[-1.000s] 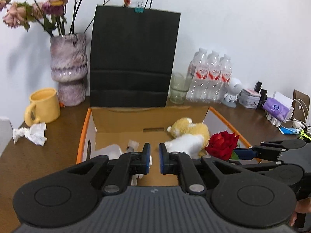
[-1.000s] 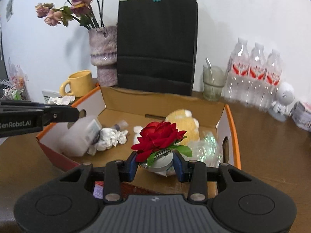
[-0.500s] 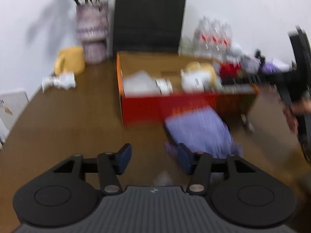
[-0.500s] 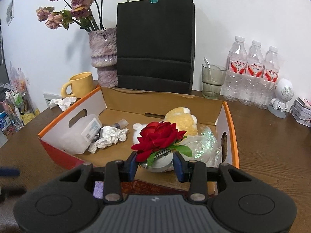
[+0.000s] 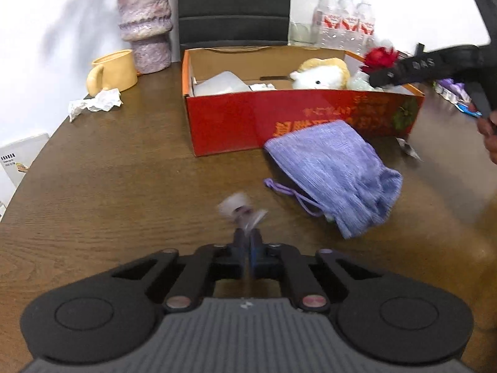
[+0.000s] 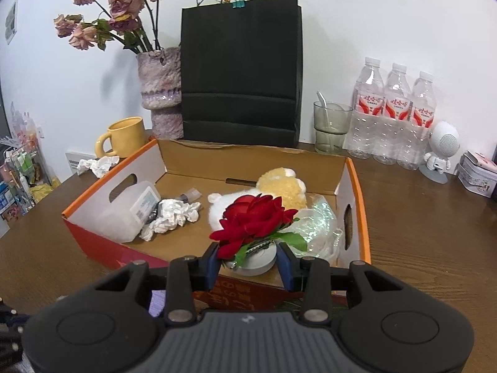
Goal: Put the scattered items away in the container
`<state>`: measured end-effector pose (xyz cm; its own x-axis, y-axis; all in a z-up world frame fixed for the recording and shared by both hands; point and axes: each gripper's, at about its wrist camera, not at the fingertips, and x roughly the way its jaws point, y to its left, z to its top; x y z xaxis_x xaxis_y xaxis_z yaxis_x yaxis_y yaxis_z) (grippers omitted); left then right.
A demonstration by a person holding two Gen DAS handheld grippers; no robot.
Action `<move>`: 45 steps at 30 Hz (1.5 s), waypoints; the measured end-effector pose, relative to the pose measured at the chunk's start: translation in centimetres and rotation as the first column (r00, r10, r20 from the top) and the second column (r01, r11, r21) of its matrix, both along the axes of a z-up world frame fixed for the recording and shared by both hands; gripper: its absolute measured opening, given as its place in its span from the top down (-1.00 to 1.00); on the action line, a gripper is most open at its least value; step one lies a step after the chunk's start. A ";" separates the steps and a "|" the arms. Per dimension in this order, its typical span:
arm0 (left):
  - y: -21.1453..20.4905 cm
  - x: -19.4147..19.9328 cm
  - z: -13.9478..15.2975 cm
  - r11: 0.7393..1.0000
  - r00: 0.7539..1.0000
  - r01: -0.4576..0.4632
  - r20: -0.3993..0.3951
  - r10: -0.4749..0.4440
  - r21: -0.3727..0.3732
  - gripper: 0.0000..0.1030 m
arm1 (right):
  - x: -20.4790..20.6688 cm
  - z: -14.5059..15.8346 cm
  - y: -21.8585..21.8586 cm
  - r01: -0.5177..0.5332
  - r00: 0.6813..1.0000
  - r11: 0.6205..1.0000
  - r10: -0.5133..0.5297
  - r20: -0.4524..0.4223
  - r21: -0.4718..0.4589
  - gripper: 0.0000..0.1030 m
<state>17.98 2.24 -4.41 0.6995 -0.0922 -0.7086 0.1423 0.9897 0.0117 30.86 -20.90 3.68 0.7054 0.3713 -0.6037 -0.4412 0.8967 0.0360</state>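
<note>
**Rose over the box, small item pinched below**

The cardboard box (image 6: 357, 183) sits on the table. In front of it lies a soft purple drawstring pouch (image 5: 335, 177): light and floppy, best pinched at its gathered neck. The right gripper (image 6: 250, 262) clamps a red rose ornament (image 6: 251, 217) by its white base above the box. The left gripper (image 5: 247, 248), nearly closed, pinches a small blurred white object (image 5: 240, 209).

Left tool (image 5: 247, 239) pinches a blurred small item (image 5: 240, 209) beside the purple pouch (image 5: 334, 174).
</note>
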 end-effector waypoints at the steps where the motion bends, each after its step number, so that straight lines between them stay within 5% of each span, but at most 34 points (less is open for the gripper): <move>1: 0.0 0.3 0.0 1.000 1.000 -0.006 0.005 0.006 0.005 0.96 | 0.0 -0.1 -0.1 0.004 1.000 1.000 -0.004 -0.001 -0.002 0.27; 17: 0.3 3.8 0.2 0.999 0.998 -0.051 0.026 0.051 0.002 0.94 | 2.1 -1.0 -0.2 -0.031 0.999 0.997 0.032 0.020 -0.067 0.25; 19: 0.4 3.9 0.3 0.998 0.998 -0.059 0.021 0.059 -0.005 0.92 | 2.8 -0.9 -0.1 -0.034 0.999 0.999 0.035 0.010 -0.036 -0.13; 20: 0.5 3.8 0.3 0.998 0.998 -0.061 0.021 0.061 -0.006 0.91 | 3.1 -0.8 -0.3 -0.023 1.000 1.000 0.024 0.011 -0.018 -0.70; 21: 0.5 3.7 0.4 0.998 0.998 -0.061 0.020 0.061 -0.005 0.86 | 3.0 -0.7 -0.4 -0.007 1.000 1.000 0.007 0.018 -0.005 -0.93; 26: 0.7 3.7 0.3 0.998 0.998 -0.056 0.014 0.056 0.000 0.45 | 1.4 0.1 -1.2 -0.026 0.998 0.999 0.024 0.054 0.041 -0.90; 30: 0.7 4.2 0.0 0.999 0.999 -0.050 0.001 0.050 0.003 0.33 | -1.0 0.5 -2.1 -0.042 0.994 0.999 0.039 0.097 0.027 -0.93; 45: -1.1 6.0 0.9 0.999 0.999 0.039 0.033 -0.039 0.009 0.14 | -3.6 0.0 -4.7 -0.003 0.996 1.000 0.000 0.085 0.027 -0.93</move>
<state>24.03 1.09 -3.52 0.7187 -0.1138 -0.6859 0.1800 0.9833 0.0255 27.22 -25.58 3.69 0.7530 0.3878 -0.5315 -0.4449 0.8953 0.0229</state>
